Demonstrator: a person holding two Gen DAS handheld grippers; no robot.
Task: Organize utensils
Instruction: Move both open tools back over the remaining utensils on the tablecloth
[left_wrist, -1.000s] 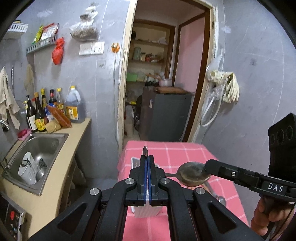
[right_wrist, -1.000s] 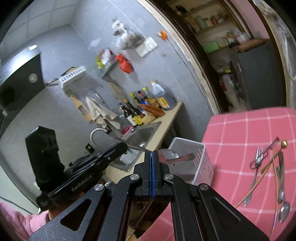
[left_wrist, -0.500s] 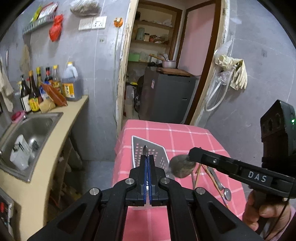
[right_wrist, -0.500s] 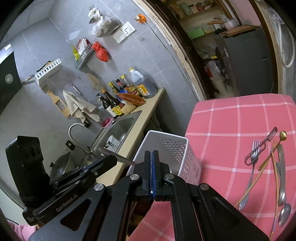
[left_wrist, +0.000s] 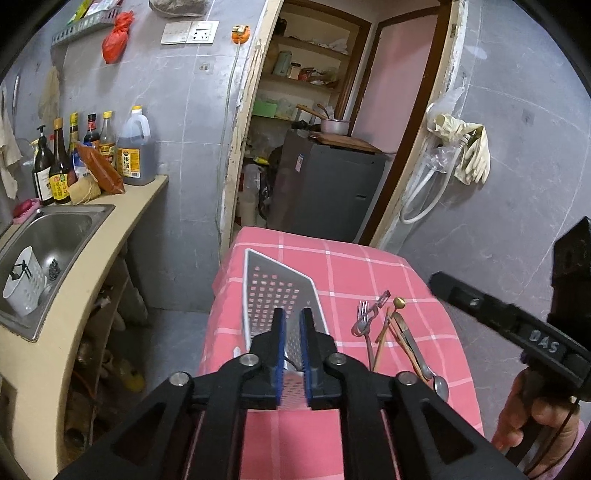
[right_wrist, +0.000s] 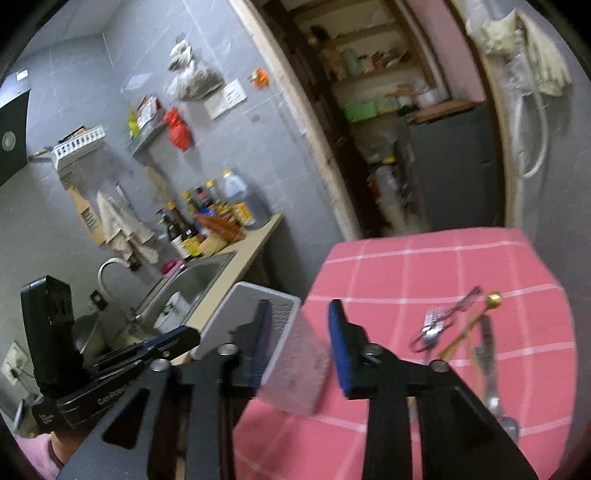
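My left tongs (left_wrist: 291, 325) are spread a little, with nothing between them, and they hang right over the white plastic basket with little holes (left_wrist: 271, 291). My right tongs (right_wrist: 301, 339) are spread wide and hold nothing too. The basket sits on the left edge of the pink checked tablecloth (left_wrist: 369, 273).

The shiny metal fork (left_wrist: 362, 318), the thin stick with a gold ball on top (left_wrist: 399, 303) and the silver spoon (left_wrist: 439, 386) lie in a messy pile on the cloth, well apart from the basket. They touch and cross each other.

I think the next job is to fetch one more from that pile. To do it well, I should bring my right tongs down on just one handle, at a spot where it lies free, and squeeze it tight so it does not slip. Then I lift slowly so the others do not get dragged along.
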